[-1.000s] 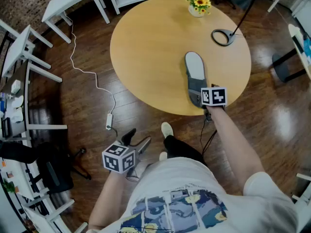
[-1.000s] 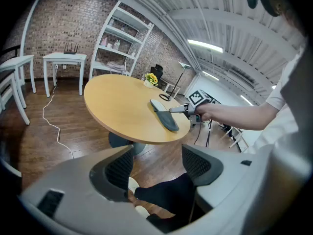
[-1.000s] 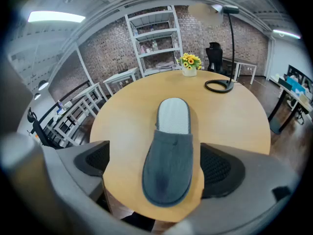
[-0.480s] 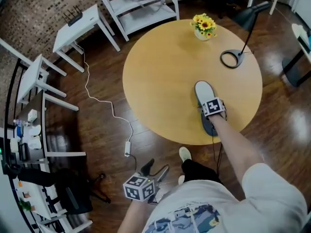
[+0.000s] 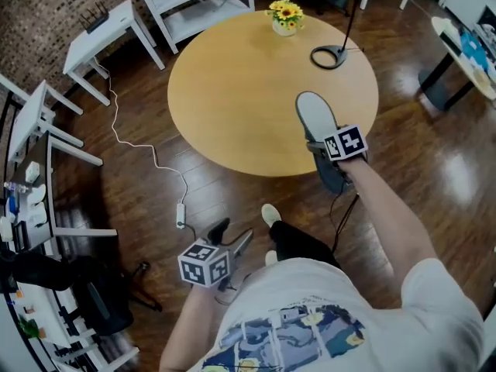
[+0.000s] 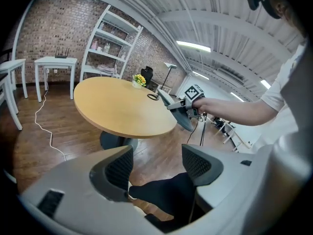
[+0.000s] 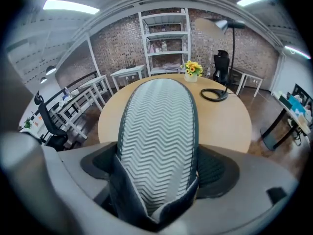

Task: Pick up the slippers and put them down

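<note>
- The right gripper (image 5: 324,150) is holding a grey slipper (image 5: 313,115) at the near right edge of the round wooden table (image 5: 248,91).
- In the right gripper view, both jaws of this gripper (image 7: 159,173) are pressing on the sides of the slipper (image 7: 157,126), at its dark end. The slipper's grey zigzag surface is facing the camera.
- In the head view, the light part of the slipper is lying over the table's rim, and its dark end is reaching past the rim, above the floor.
- In the left gripper view, the slipper (image 6: 179,113) is tilting down and away from the table's edge (image 6: 146,129). It is not possible to tell if it is touching the table.
- The left gripper (image 5: 227,237) is hanging low beside the person's body, over the dark wooden floor (image 5: 139,200) and well apart from the table.
- Its jaws are standing wide apart (image 6: 154,163), and only the person's dark trouser leg is showing behind the gap.
- A pot of yellow flowers (image 5: 284,15) and the round base of a lamp (image 5: 329,55) are standing on the far side of the table.
</note>
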The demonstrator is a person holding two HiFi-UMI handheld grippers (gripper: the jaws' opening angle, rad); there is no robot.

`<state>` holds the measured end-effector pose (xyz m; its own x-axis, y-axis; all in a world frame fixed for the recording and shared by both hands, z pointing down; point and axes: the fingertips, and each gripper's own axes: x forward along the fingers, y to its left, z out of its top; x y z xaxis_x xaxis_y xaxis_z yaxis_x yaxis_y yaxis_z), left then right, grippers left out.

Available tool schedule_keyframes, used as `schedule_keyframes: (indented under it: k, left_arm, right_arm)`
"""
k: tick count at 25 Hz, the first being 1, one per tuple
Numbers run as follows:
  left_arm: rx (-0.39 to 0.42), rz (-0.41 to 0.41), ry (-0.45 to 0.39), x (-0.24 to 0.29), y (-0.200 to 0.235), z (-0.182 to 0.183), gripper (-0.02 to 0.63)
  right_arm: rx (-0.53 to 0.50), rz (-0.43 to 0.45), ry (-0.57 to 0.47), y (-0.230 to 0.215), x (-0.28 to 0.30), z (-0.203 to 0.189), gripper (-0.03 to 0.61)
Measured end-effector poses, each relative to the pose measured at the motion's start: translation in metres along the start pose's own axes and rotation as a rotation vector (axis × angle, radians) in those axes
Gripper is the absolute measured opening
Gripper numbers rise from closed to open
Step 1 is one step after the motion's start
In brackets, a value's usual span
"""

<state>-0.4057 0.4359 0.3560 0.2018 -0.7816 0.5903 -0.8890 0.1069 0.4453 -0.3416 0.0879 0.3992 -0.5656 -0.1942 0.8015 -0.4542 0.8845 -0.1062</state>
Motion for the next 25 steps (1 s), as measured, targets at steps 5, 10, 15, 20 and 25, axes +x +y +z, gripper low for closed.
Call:
schedule_keyframes:
  k: [5,10,15,20,25]
  left_arm:
    - [0.106,-0.135,0.083,0.034,-0.078,-0.016,0.288]
    - [0.194,-0.228,0.181,0.111,-0.158,-0.013,0.288]
    - [0.271,-0.285,0.358,0.258,-0.255,-0.008,0.288]
    - [0.441,-0.348,0.559,0.456,-0.336,-0.055,0.288]
    - [0.469,-0.382,0.683,0.633,-0.338,-0.157,0.288]
  right_arm:
    - [0.057,-0.099,-0.005,-0.057,-0.129,-0.091,0.488]
    - [0.250,-0.211,0.012,-0.177,-0.189,-0.205,0.488]
    - [0.482,-0.279,0.037,-0.335,-0.189,-0.313,0.488]
    - [0.695,-0.321,0.038,-0.501,-0.099,-0.439,0.488]
    - [0.847,-0.374,0.071,-0.604,0.063,-0.609,0.488]
